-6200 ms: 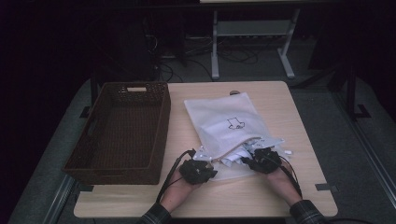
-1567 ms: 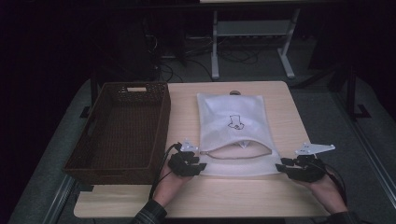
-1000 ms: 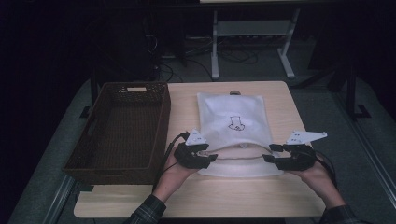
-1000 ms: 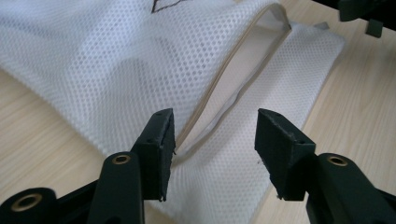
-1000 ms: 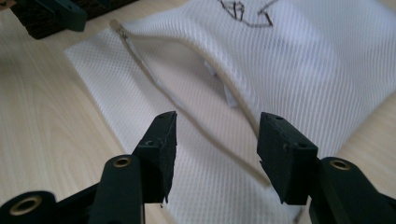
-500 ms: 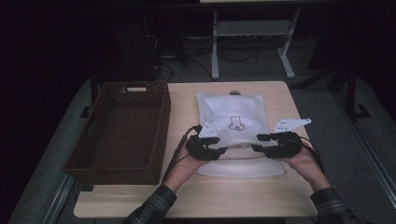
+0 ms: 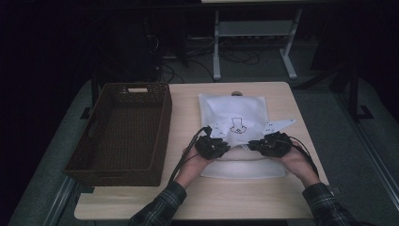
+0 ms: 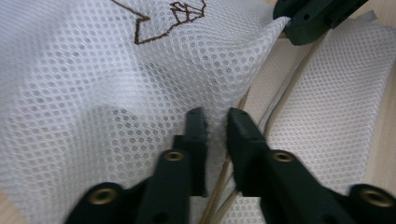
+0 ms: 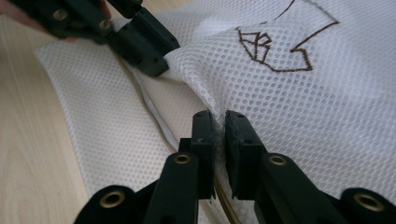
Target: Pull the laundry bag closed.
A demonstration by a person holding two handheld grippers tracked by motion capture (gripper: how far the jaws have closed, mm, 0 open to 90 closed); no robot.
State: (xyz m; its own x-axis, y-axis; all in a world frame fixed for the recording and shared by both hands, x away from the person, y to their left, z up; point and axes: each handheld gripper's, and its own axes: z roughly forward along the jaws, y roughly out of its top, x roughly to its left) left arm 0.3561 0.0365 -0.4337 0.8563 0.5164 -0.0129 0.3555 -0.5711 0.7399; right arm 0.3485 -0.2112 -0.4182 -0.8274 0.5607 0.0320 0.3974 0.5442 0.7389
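Observation:
A white mesh bag [image 7: 233, 110] with a brown stitched figure lies flat on the wooden table [image 7: 197, 200]. Both grippers sit at its near opening, side by side. My left gripper [image 7: 214, 142] has just been closing, and in the left gripper view its jaws [image 8: 215, 122] pinch the edge of the bag's upper mesh layer [image 8: 93, 70]. My right gripper [image 7: 264, 143] has just been closing too and is shut [image 9: 219, 122] on the same edge of mesh [image 9: 327, 93], a little to the right. Between them that edge is raised off the lower layer. The zip runs under the jaws.
A dark brown wicker basket [image 7: 110, 178] stands on the table's left half, right beside the bag. Bare wood lies in front of the bag and along its right side. A person's plaid sleeves come in from the bottom. Metal frame legs stand on the floor behind.
Both grippers have moved inward from the bag's near corners toward its middle and shut on the upper mesh edge. That edge now stands lifted between them.

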